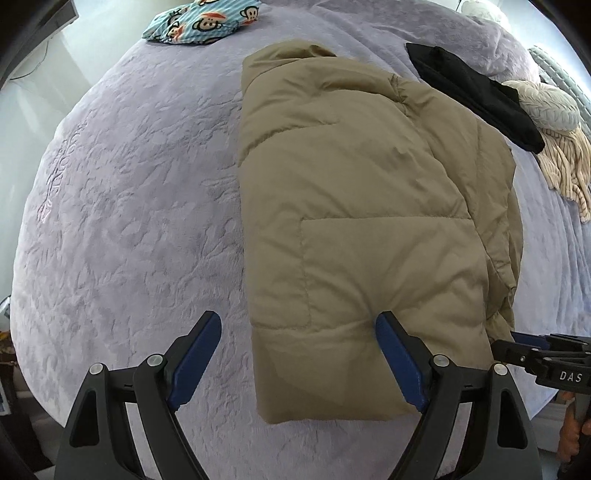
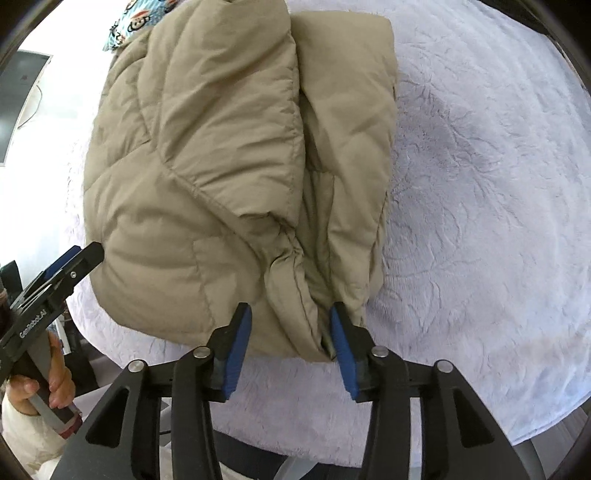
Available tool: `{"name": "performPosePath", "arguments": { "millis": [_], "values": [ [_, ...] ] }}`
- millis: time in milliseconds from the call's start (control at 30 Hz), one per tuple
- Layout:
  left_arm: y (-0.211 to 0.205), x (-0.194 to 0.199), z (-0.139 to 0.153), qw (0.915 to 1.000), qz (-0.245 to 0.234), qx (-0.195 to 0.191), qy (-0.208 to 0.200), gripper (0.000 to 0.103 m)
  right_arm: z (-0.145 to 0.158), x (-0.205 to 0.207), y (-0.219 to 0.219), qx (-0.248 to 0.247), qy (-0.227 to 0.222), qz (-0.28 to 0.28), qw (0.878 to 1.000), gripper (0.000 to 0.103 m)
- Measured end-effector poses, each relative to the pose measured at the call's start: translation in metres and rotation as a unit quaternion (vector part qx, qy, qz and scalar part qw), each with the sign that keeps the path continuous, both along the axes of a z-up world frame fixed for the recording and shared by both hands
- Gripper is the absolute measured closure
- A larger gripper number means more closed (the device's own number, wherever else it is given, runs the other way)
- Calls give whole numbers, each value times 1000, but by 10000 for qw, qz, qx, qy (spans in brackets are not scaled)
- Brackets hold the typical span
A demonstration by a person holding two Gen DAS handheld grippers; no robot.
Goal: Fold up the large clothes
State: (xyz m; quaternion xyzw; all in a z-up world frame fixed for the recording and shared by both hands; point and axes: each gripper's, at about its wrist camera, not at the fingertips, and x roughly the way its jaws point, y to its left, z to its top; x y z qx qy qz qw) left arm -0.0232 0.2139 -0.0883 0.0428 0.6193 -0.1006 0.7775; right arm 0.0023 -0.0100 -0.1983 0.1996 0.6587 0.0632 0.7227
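Jacket [image 1: 354,206] first: a tan quilted puffer, folded into a long bundle whose long axis runs away from the person, hem end nearest the grippers and collar end far up the bed. It lies on a lavender plush blanket [image 1: 129,221] that covers the bed, somewhat right of the middle in the left wrist view.

Around it on the blanket are a striped blue cloth printed with cartoon monkey faces [image 1: 199,22] at the far edge, a black garment [image 1: 476,96] just beside the jacket's far right corner, and a cream ribbed knit [image 1: 557,147] next to that. The blanket's pile is embossed with a leafy pattern. Beyond the bed, at left, a pale wall and a dark screen edge show.

The jacket's shell is matte, with stitched panels and a square pocket seam near the hem; one side is folded over, leaving a soft ridge and gathered creases near the right corner.

The left gripper [image 1: 295,332] has its jaws spread wide, one blue pad on the blanket and the other resting at the jacket's hem. The right gripper [image 2: 291,325] also stands parted, its jaws straddling the bunched corner of the hem without pinching it.
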Motion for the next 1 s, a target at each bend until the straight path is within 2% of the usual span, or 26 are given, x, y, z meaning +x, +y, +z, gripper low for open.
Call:
{"name": "performPosePath", "arguments": {
  "millis": [167,200,267,400,500,567,667,733,1000],
  "values": [
    [-1,-3,3,10000,19,-18,40,15,8,-2,3,-61,-77,6,10000,48],
    [-1,-3,3,10000,19,36,34,0,8,-2,3,-67,-91,13,9999,48],
    [-2,-6,5,9998,20,219,-15,0,9,-3,2,-74,-103,12,9999,47],
    [-1,-8,11,9997,0,260,-10,0,12,-6,5,-90,-125,-5,9999,46],
    [-1,-11,19,9992,11,343,-185,0,20,-9,5,-109,-183,-53,9998,44],
    [0,-12,28,9991,88,296,-296,0,29,-11,6,-171,-289,-88,9994,39],
    [1,-12,34,9996,162,109,-203,0,45,-13,6,-239,-465,-153,9985,29],
    [1,-11,38,9996,174,114,-203,0,59,-12,7,-364,-639,-243,9970,22],
    [-10,-11,67,9988,171,118,-448,0,94,-4,12,-663,-972,-354,9924,14]
  ]
}}
